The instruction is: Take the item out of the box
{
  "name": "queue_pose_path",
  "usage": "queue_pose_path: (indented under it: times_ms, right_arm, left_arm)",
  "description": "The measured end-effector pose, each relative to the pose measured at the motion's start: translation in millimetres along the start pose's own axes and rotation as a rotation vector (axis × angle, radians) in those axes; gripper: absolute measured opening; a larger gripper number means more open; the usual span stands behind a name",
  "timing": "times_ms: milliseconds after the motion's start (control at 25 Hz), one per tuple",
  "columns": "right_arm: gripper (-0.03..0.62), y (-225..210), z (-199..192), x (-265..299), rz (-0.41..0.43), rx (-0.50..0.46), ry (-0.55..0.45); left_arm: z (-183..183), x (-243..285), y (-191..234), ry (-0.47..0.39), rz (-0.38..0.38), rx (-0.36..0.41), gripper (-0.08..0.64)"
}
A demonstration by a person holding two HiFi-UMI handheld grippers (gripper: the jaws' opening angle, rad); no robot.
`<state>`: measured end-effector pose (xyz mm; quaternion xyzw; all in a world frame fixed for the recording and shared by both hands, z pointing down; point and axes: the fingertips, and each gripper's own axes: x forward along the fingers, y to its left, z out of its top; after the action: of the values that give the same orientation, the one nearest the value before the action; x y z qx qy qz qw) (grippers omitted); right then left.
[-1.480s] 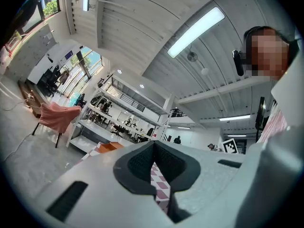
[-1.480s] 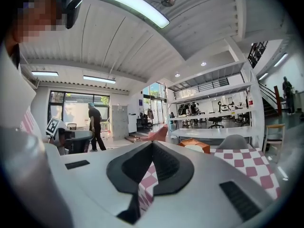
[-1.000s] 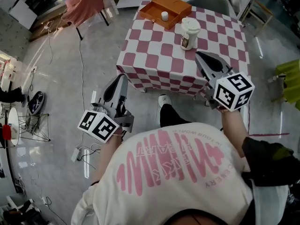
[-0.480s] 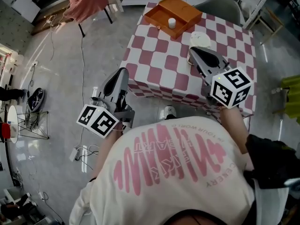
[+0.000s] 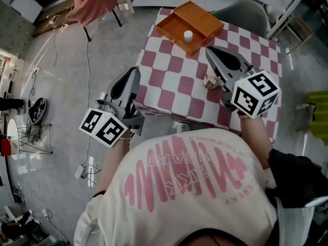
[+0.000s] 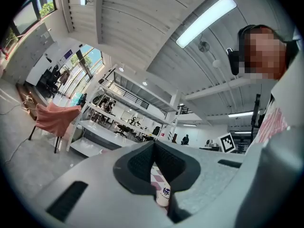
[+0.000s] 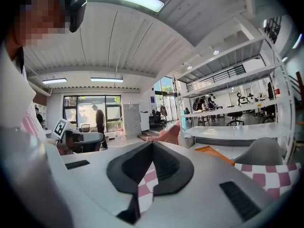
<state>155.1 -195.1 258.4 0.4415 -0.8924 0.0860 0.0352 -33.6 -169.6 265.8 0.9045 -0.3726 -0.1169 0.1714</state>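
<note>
A checked table (image 5: pixel 169 81) is seen from above, with pink and white squares. An orange box (image 5: pixel 197 15) is set at its far edge, turned at an angle to the table's sides. The small white item (image 5: pixel 188 35) is inside the box, close to the near wall. It appears to stand upright, so that only its round top is shown and its long axis is judged to run straight up.

Both grippers are held out level over the near side of the table. The right gripper (image 5: pixel 211 51) is pointed towards the box, and the item lies just ahead of its tips and a little to their left. The left gripper (image 5: pixel 134 72) is held at the table's left edge, well apart from the box. The right one is therefore judged to be the nearer.

The jaws of both grippers are pressed together at the tips, and nothing is held in either.

A paper cup (image 5: pixel 209 80) is partly hidden beneath the right gripper. A dark blue mark is printed on it, too small to be read. Pink lettering is carried on the person's shirt (image 5: pixel 189 183), seen upside down; only "YOUR WORLD" can be made out with any confidence.
</note>
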Motion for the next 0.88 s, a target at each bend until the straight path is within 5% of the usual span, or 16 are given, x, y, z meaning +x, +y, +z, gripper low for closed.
queue_pose_path:
  times_ms: [360, 880]
  right_arm:
    - [0.005, -49.4, 5.7, 25.7, 0.002, 0.036, 0.005]
    - [0.005, -75.2, 0.1, 49.7, -0.073, 0.082, 0.019]
  left_arm:
    - [1.1, 54.8, 24.3, -0.005, -0.008, -0.047, 0.006]
    - [-14.3, 110.6, 54.3, 0.111, -0.113, -0.038, 0.006]
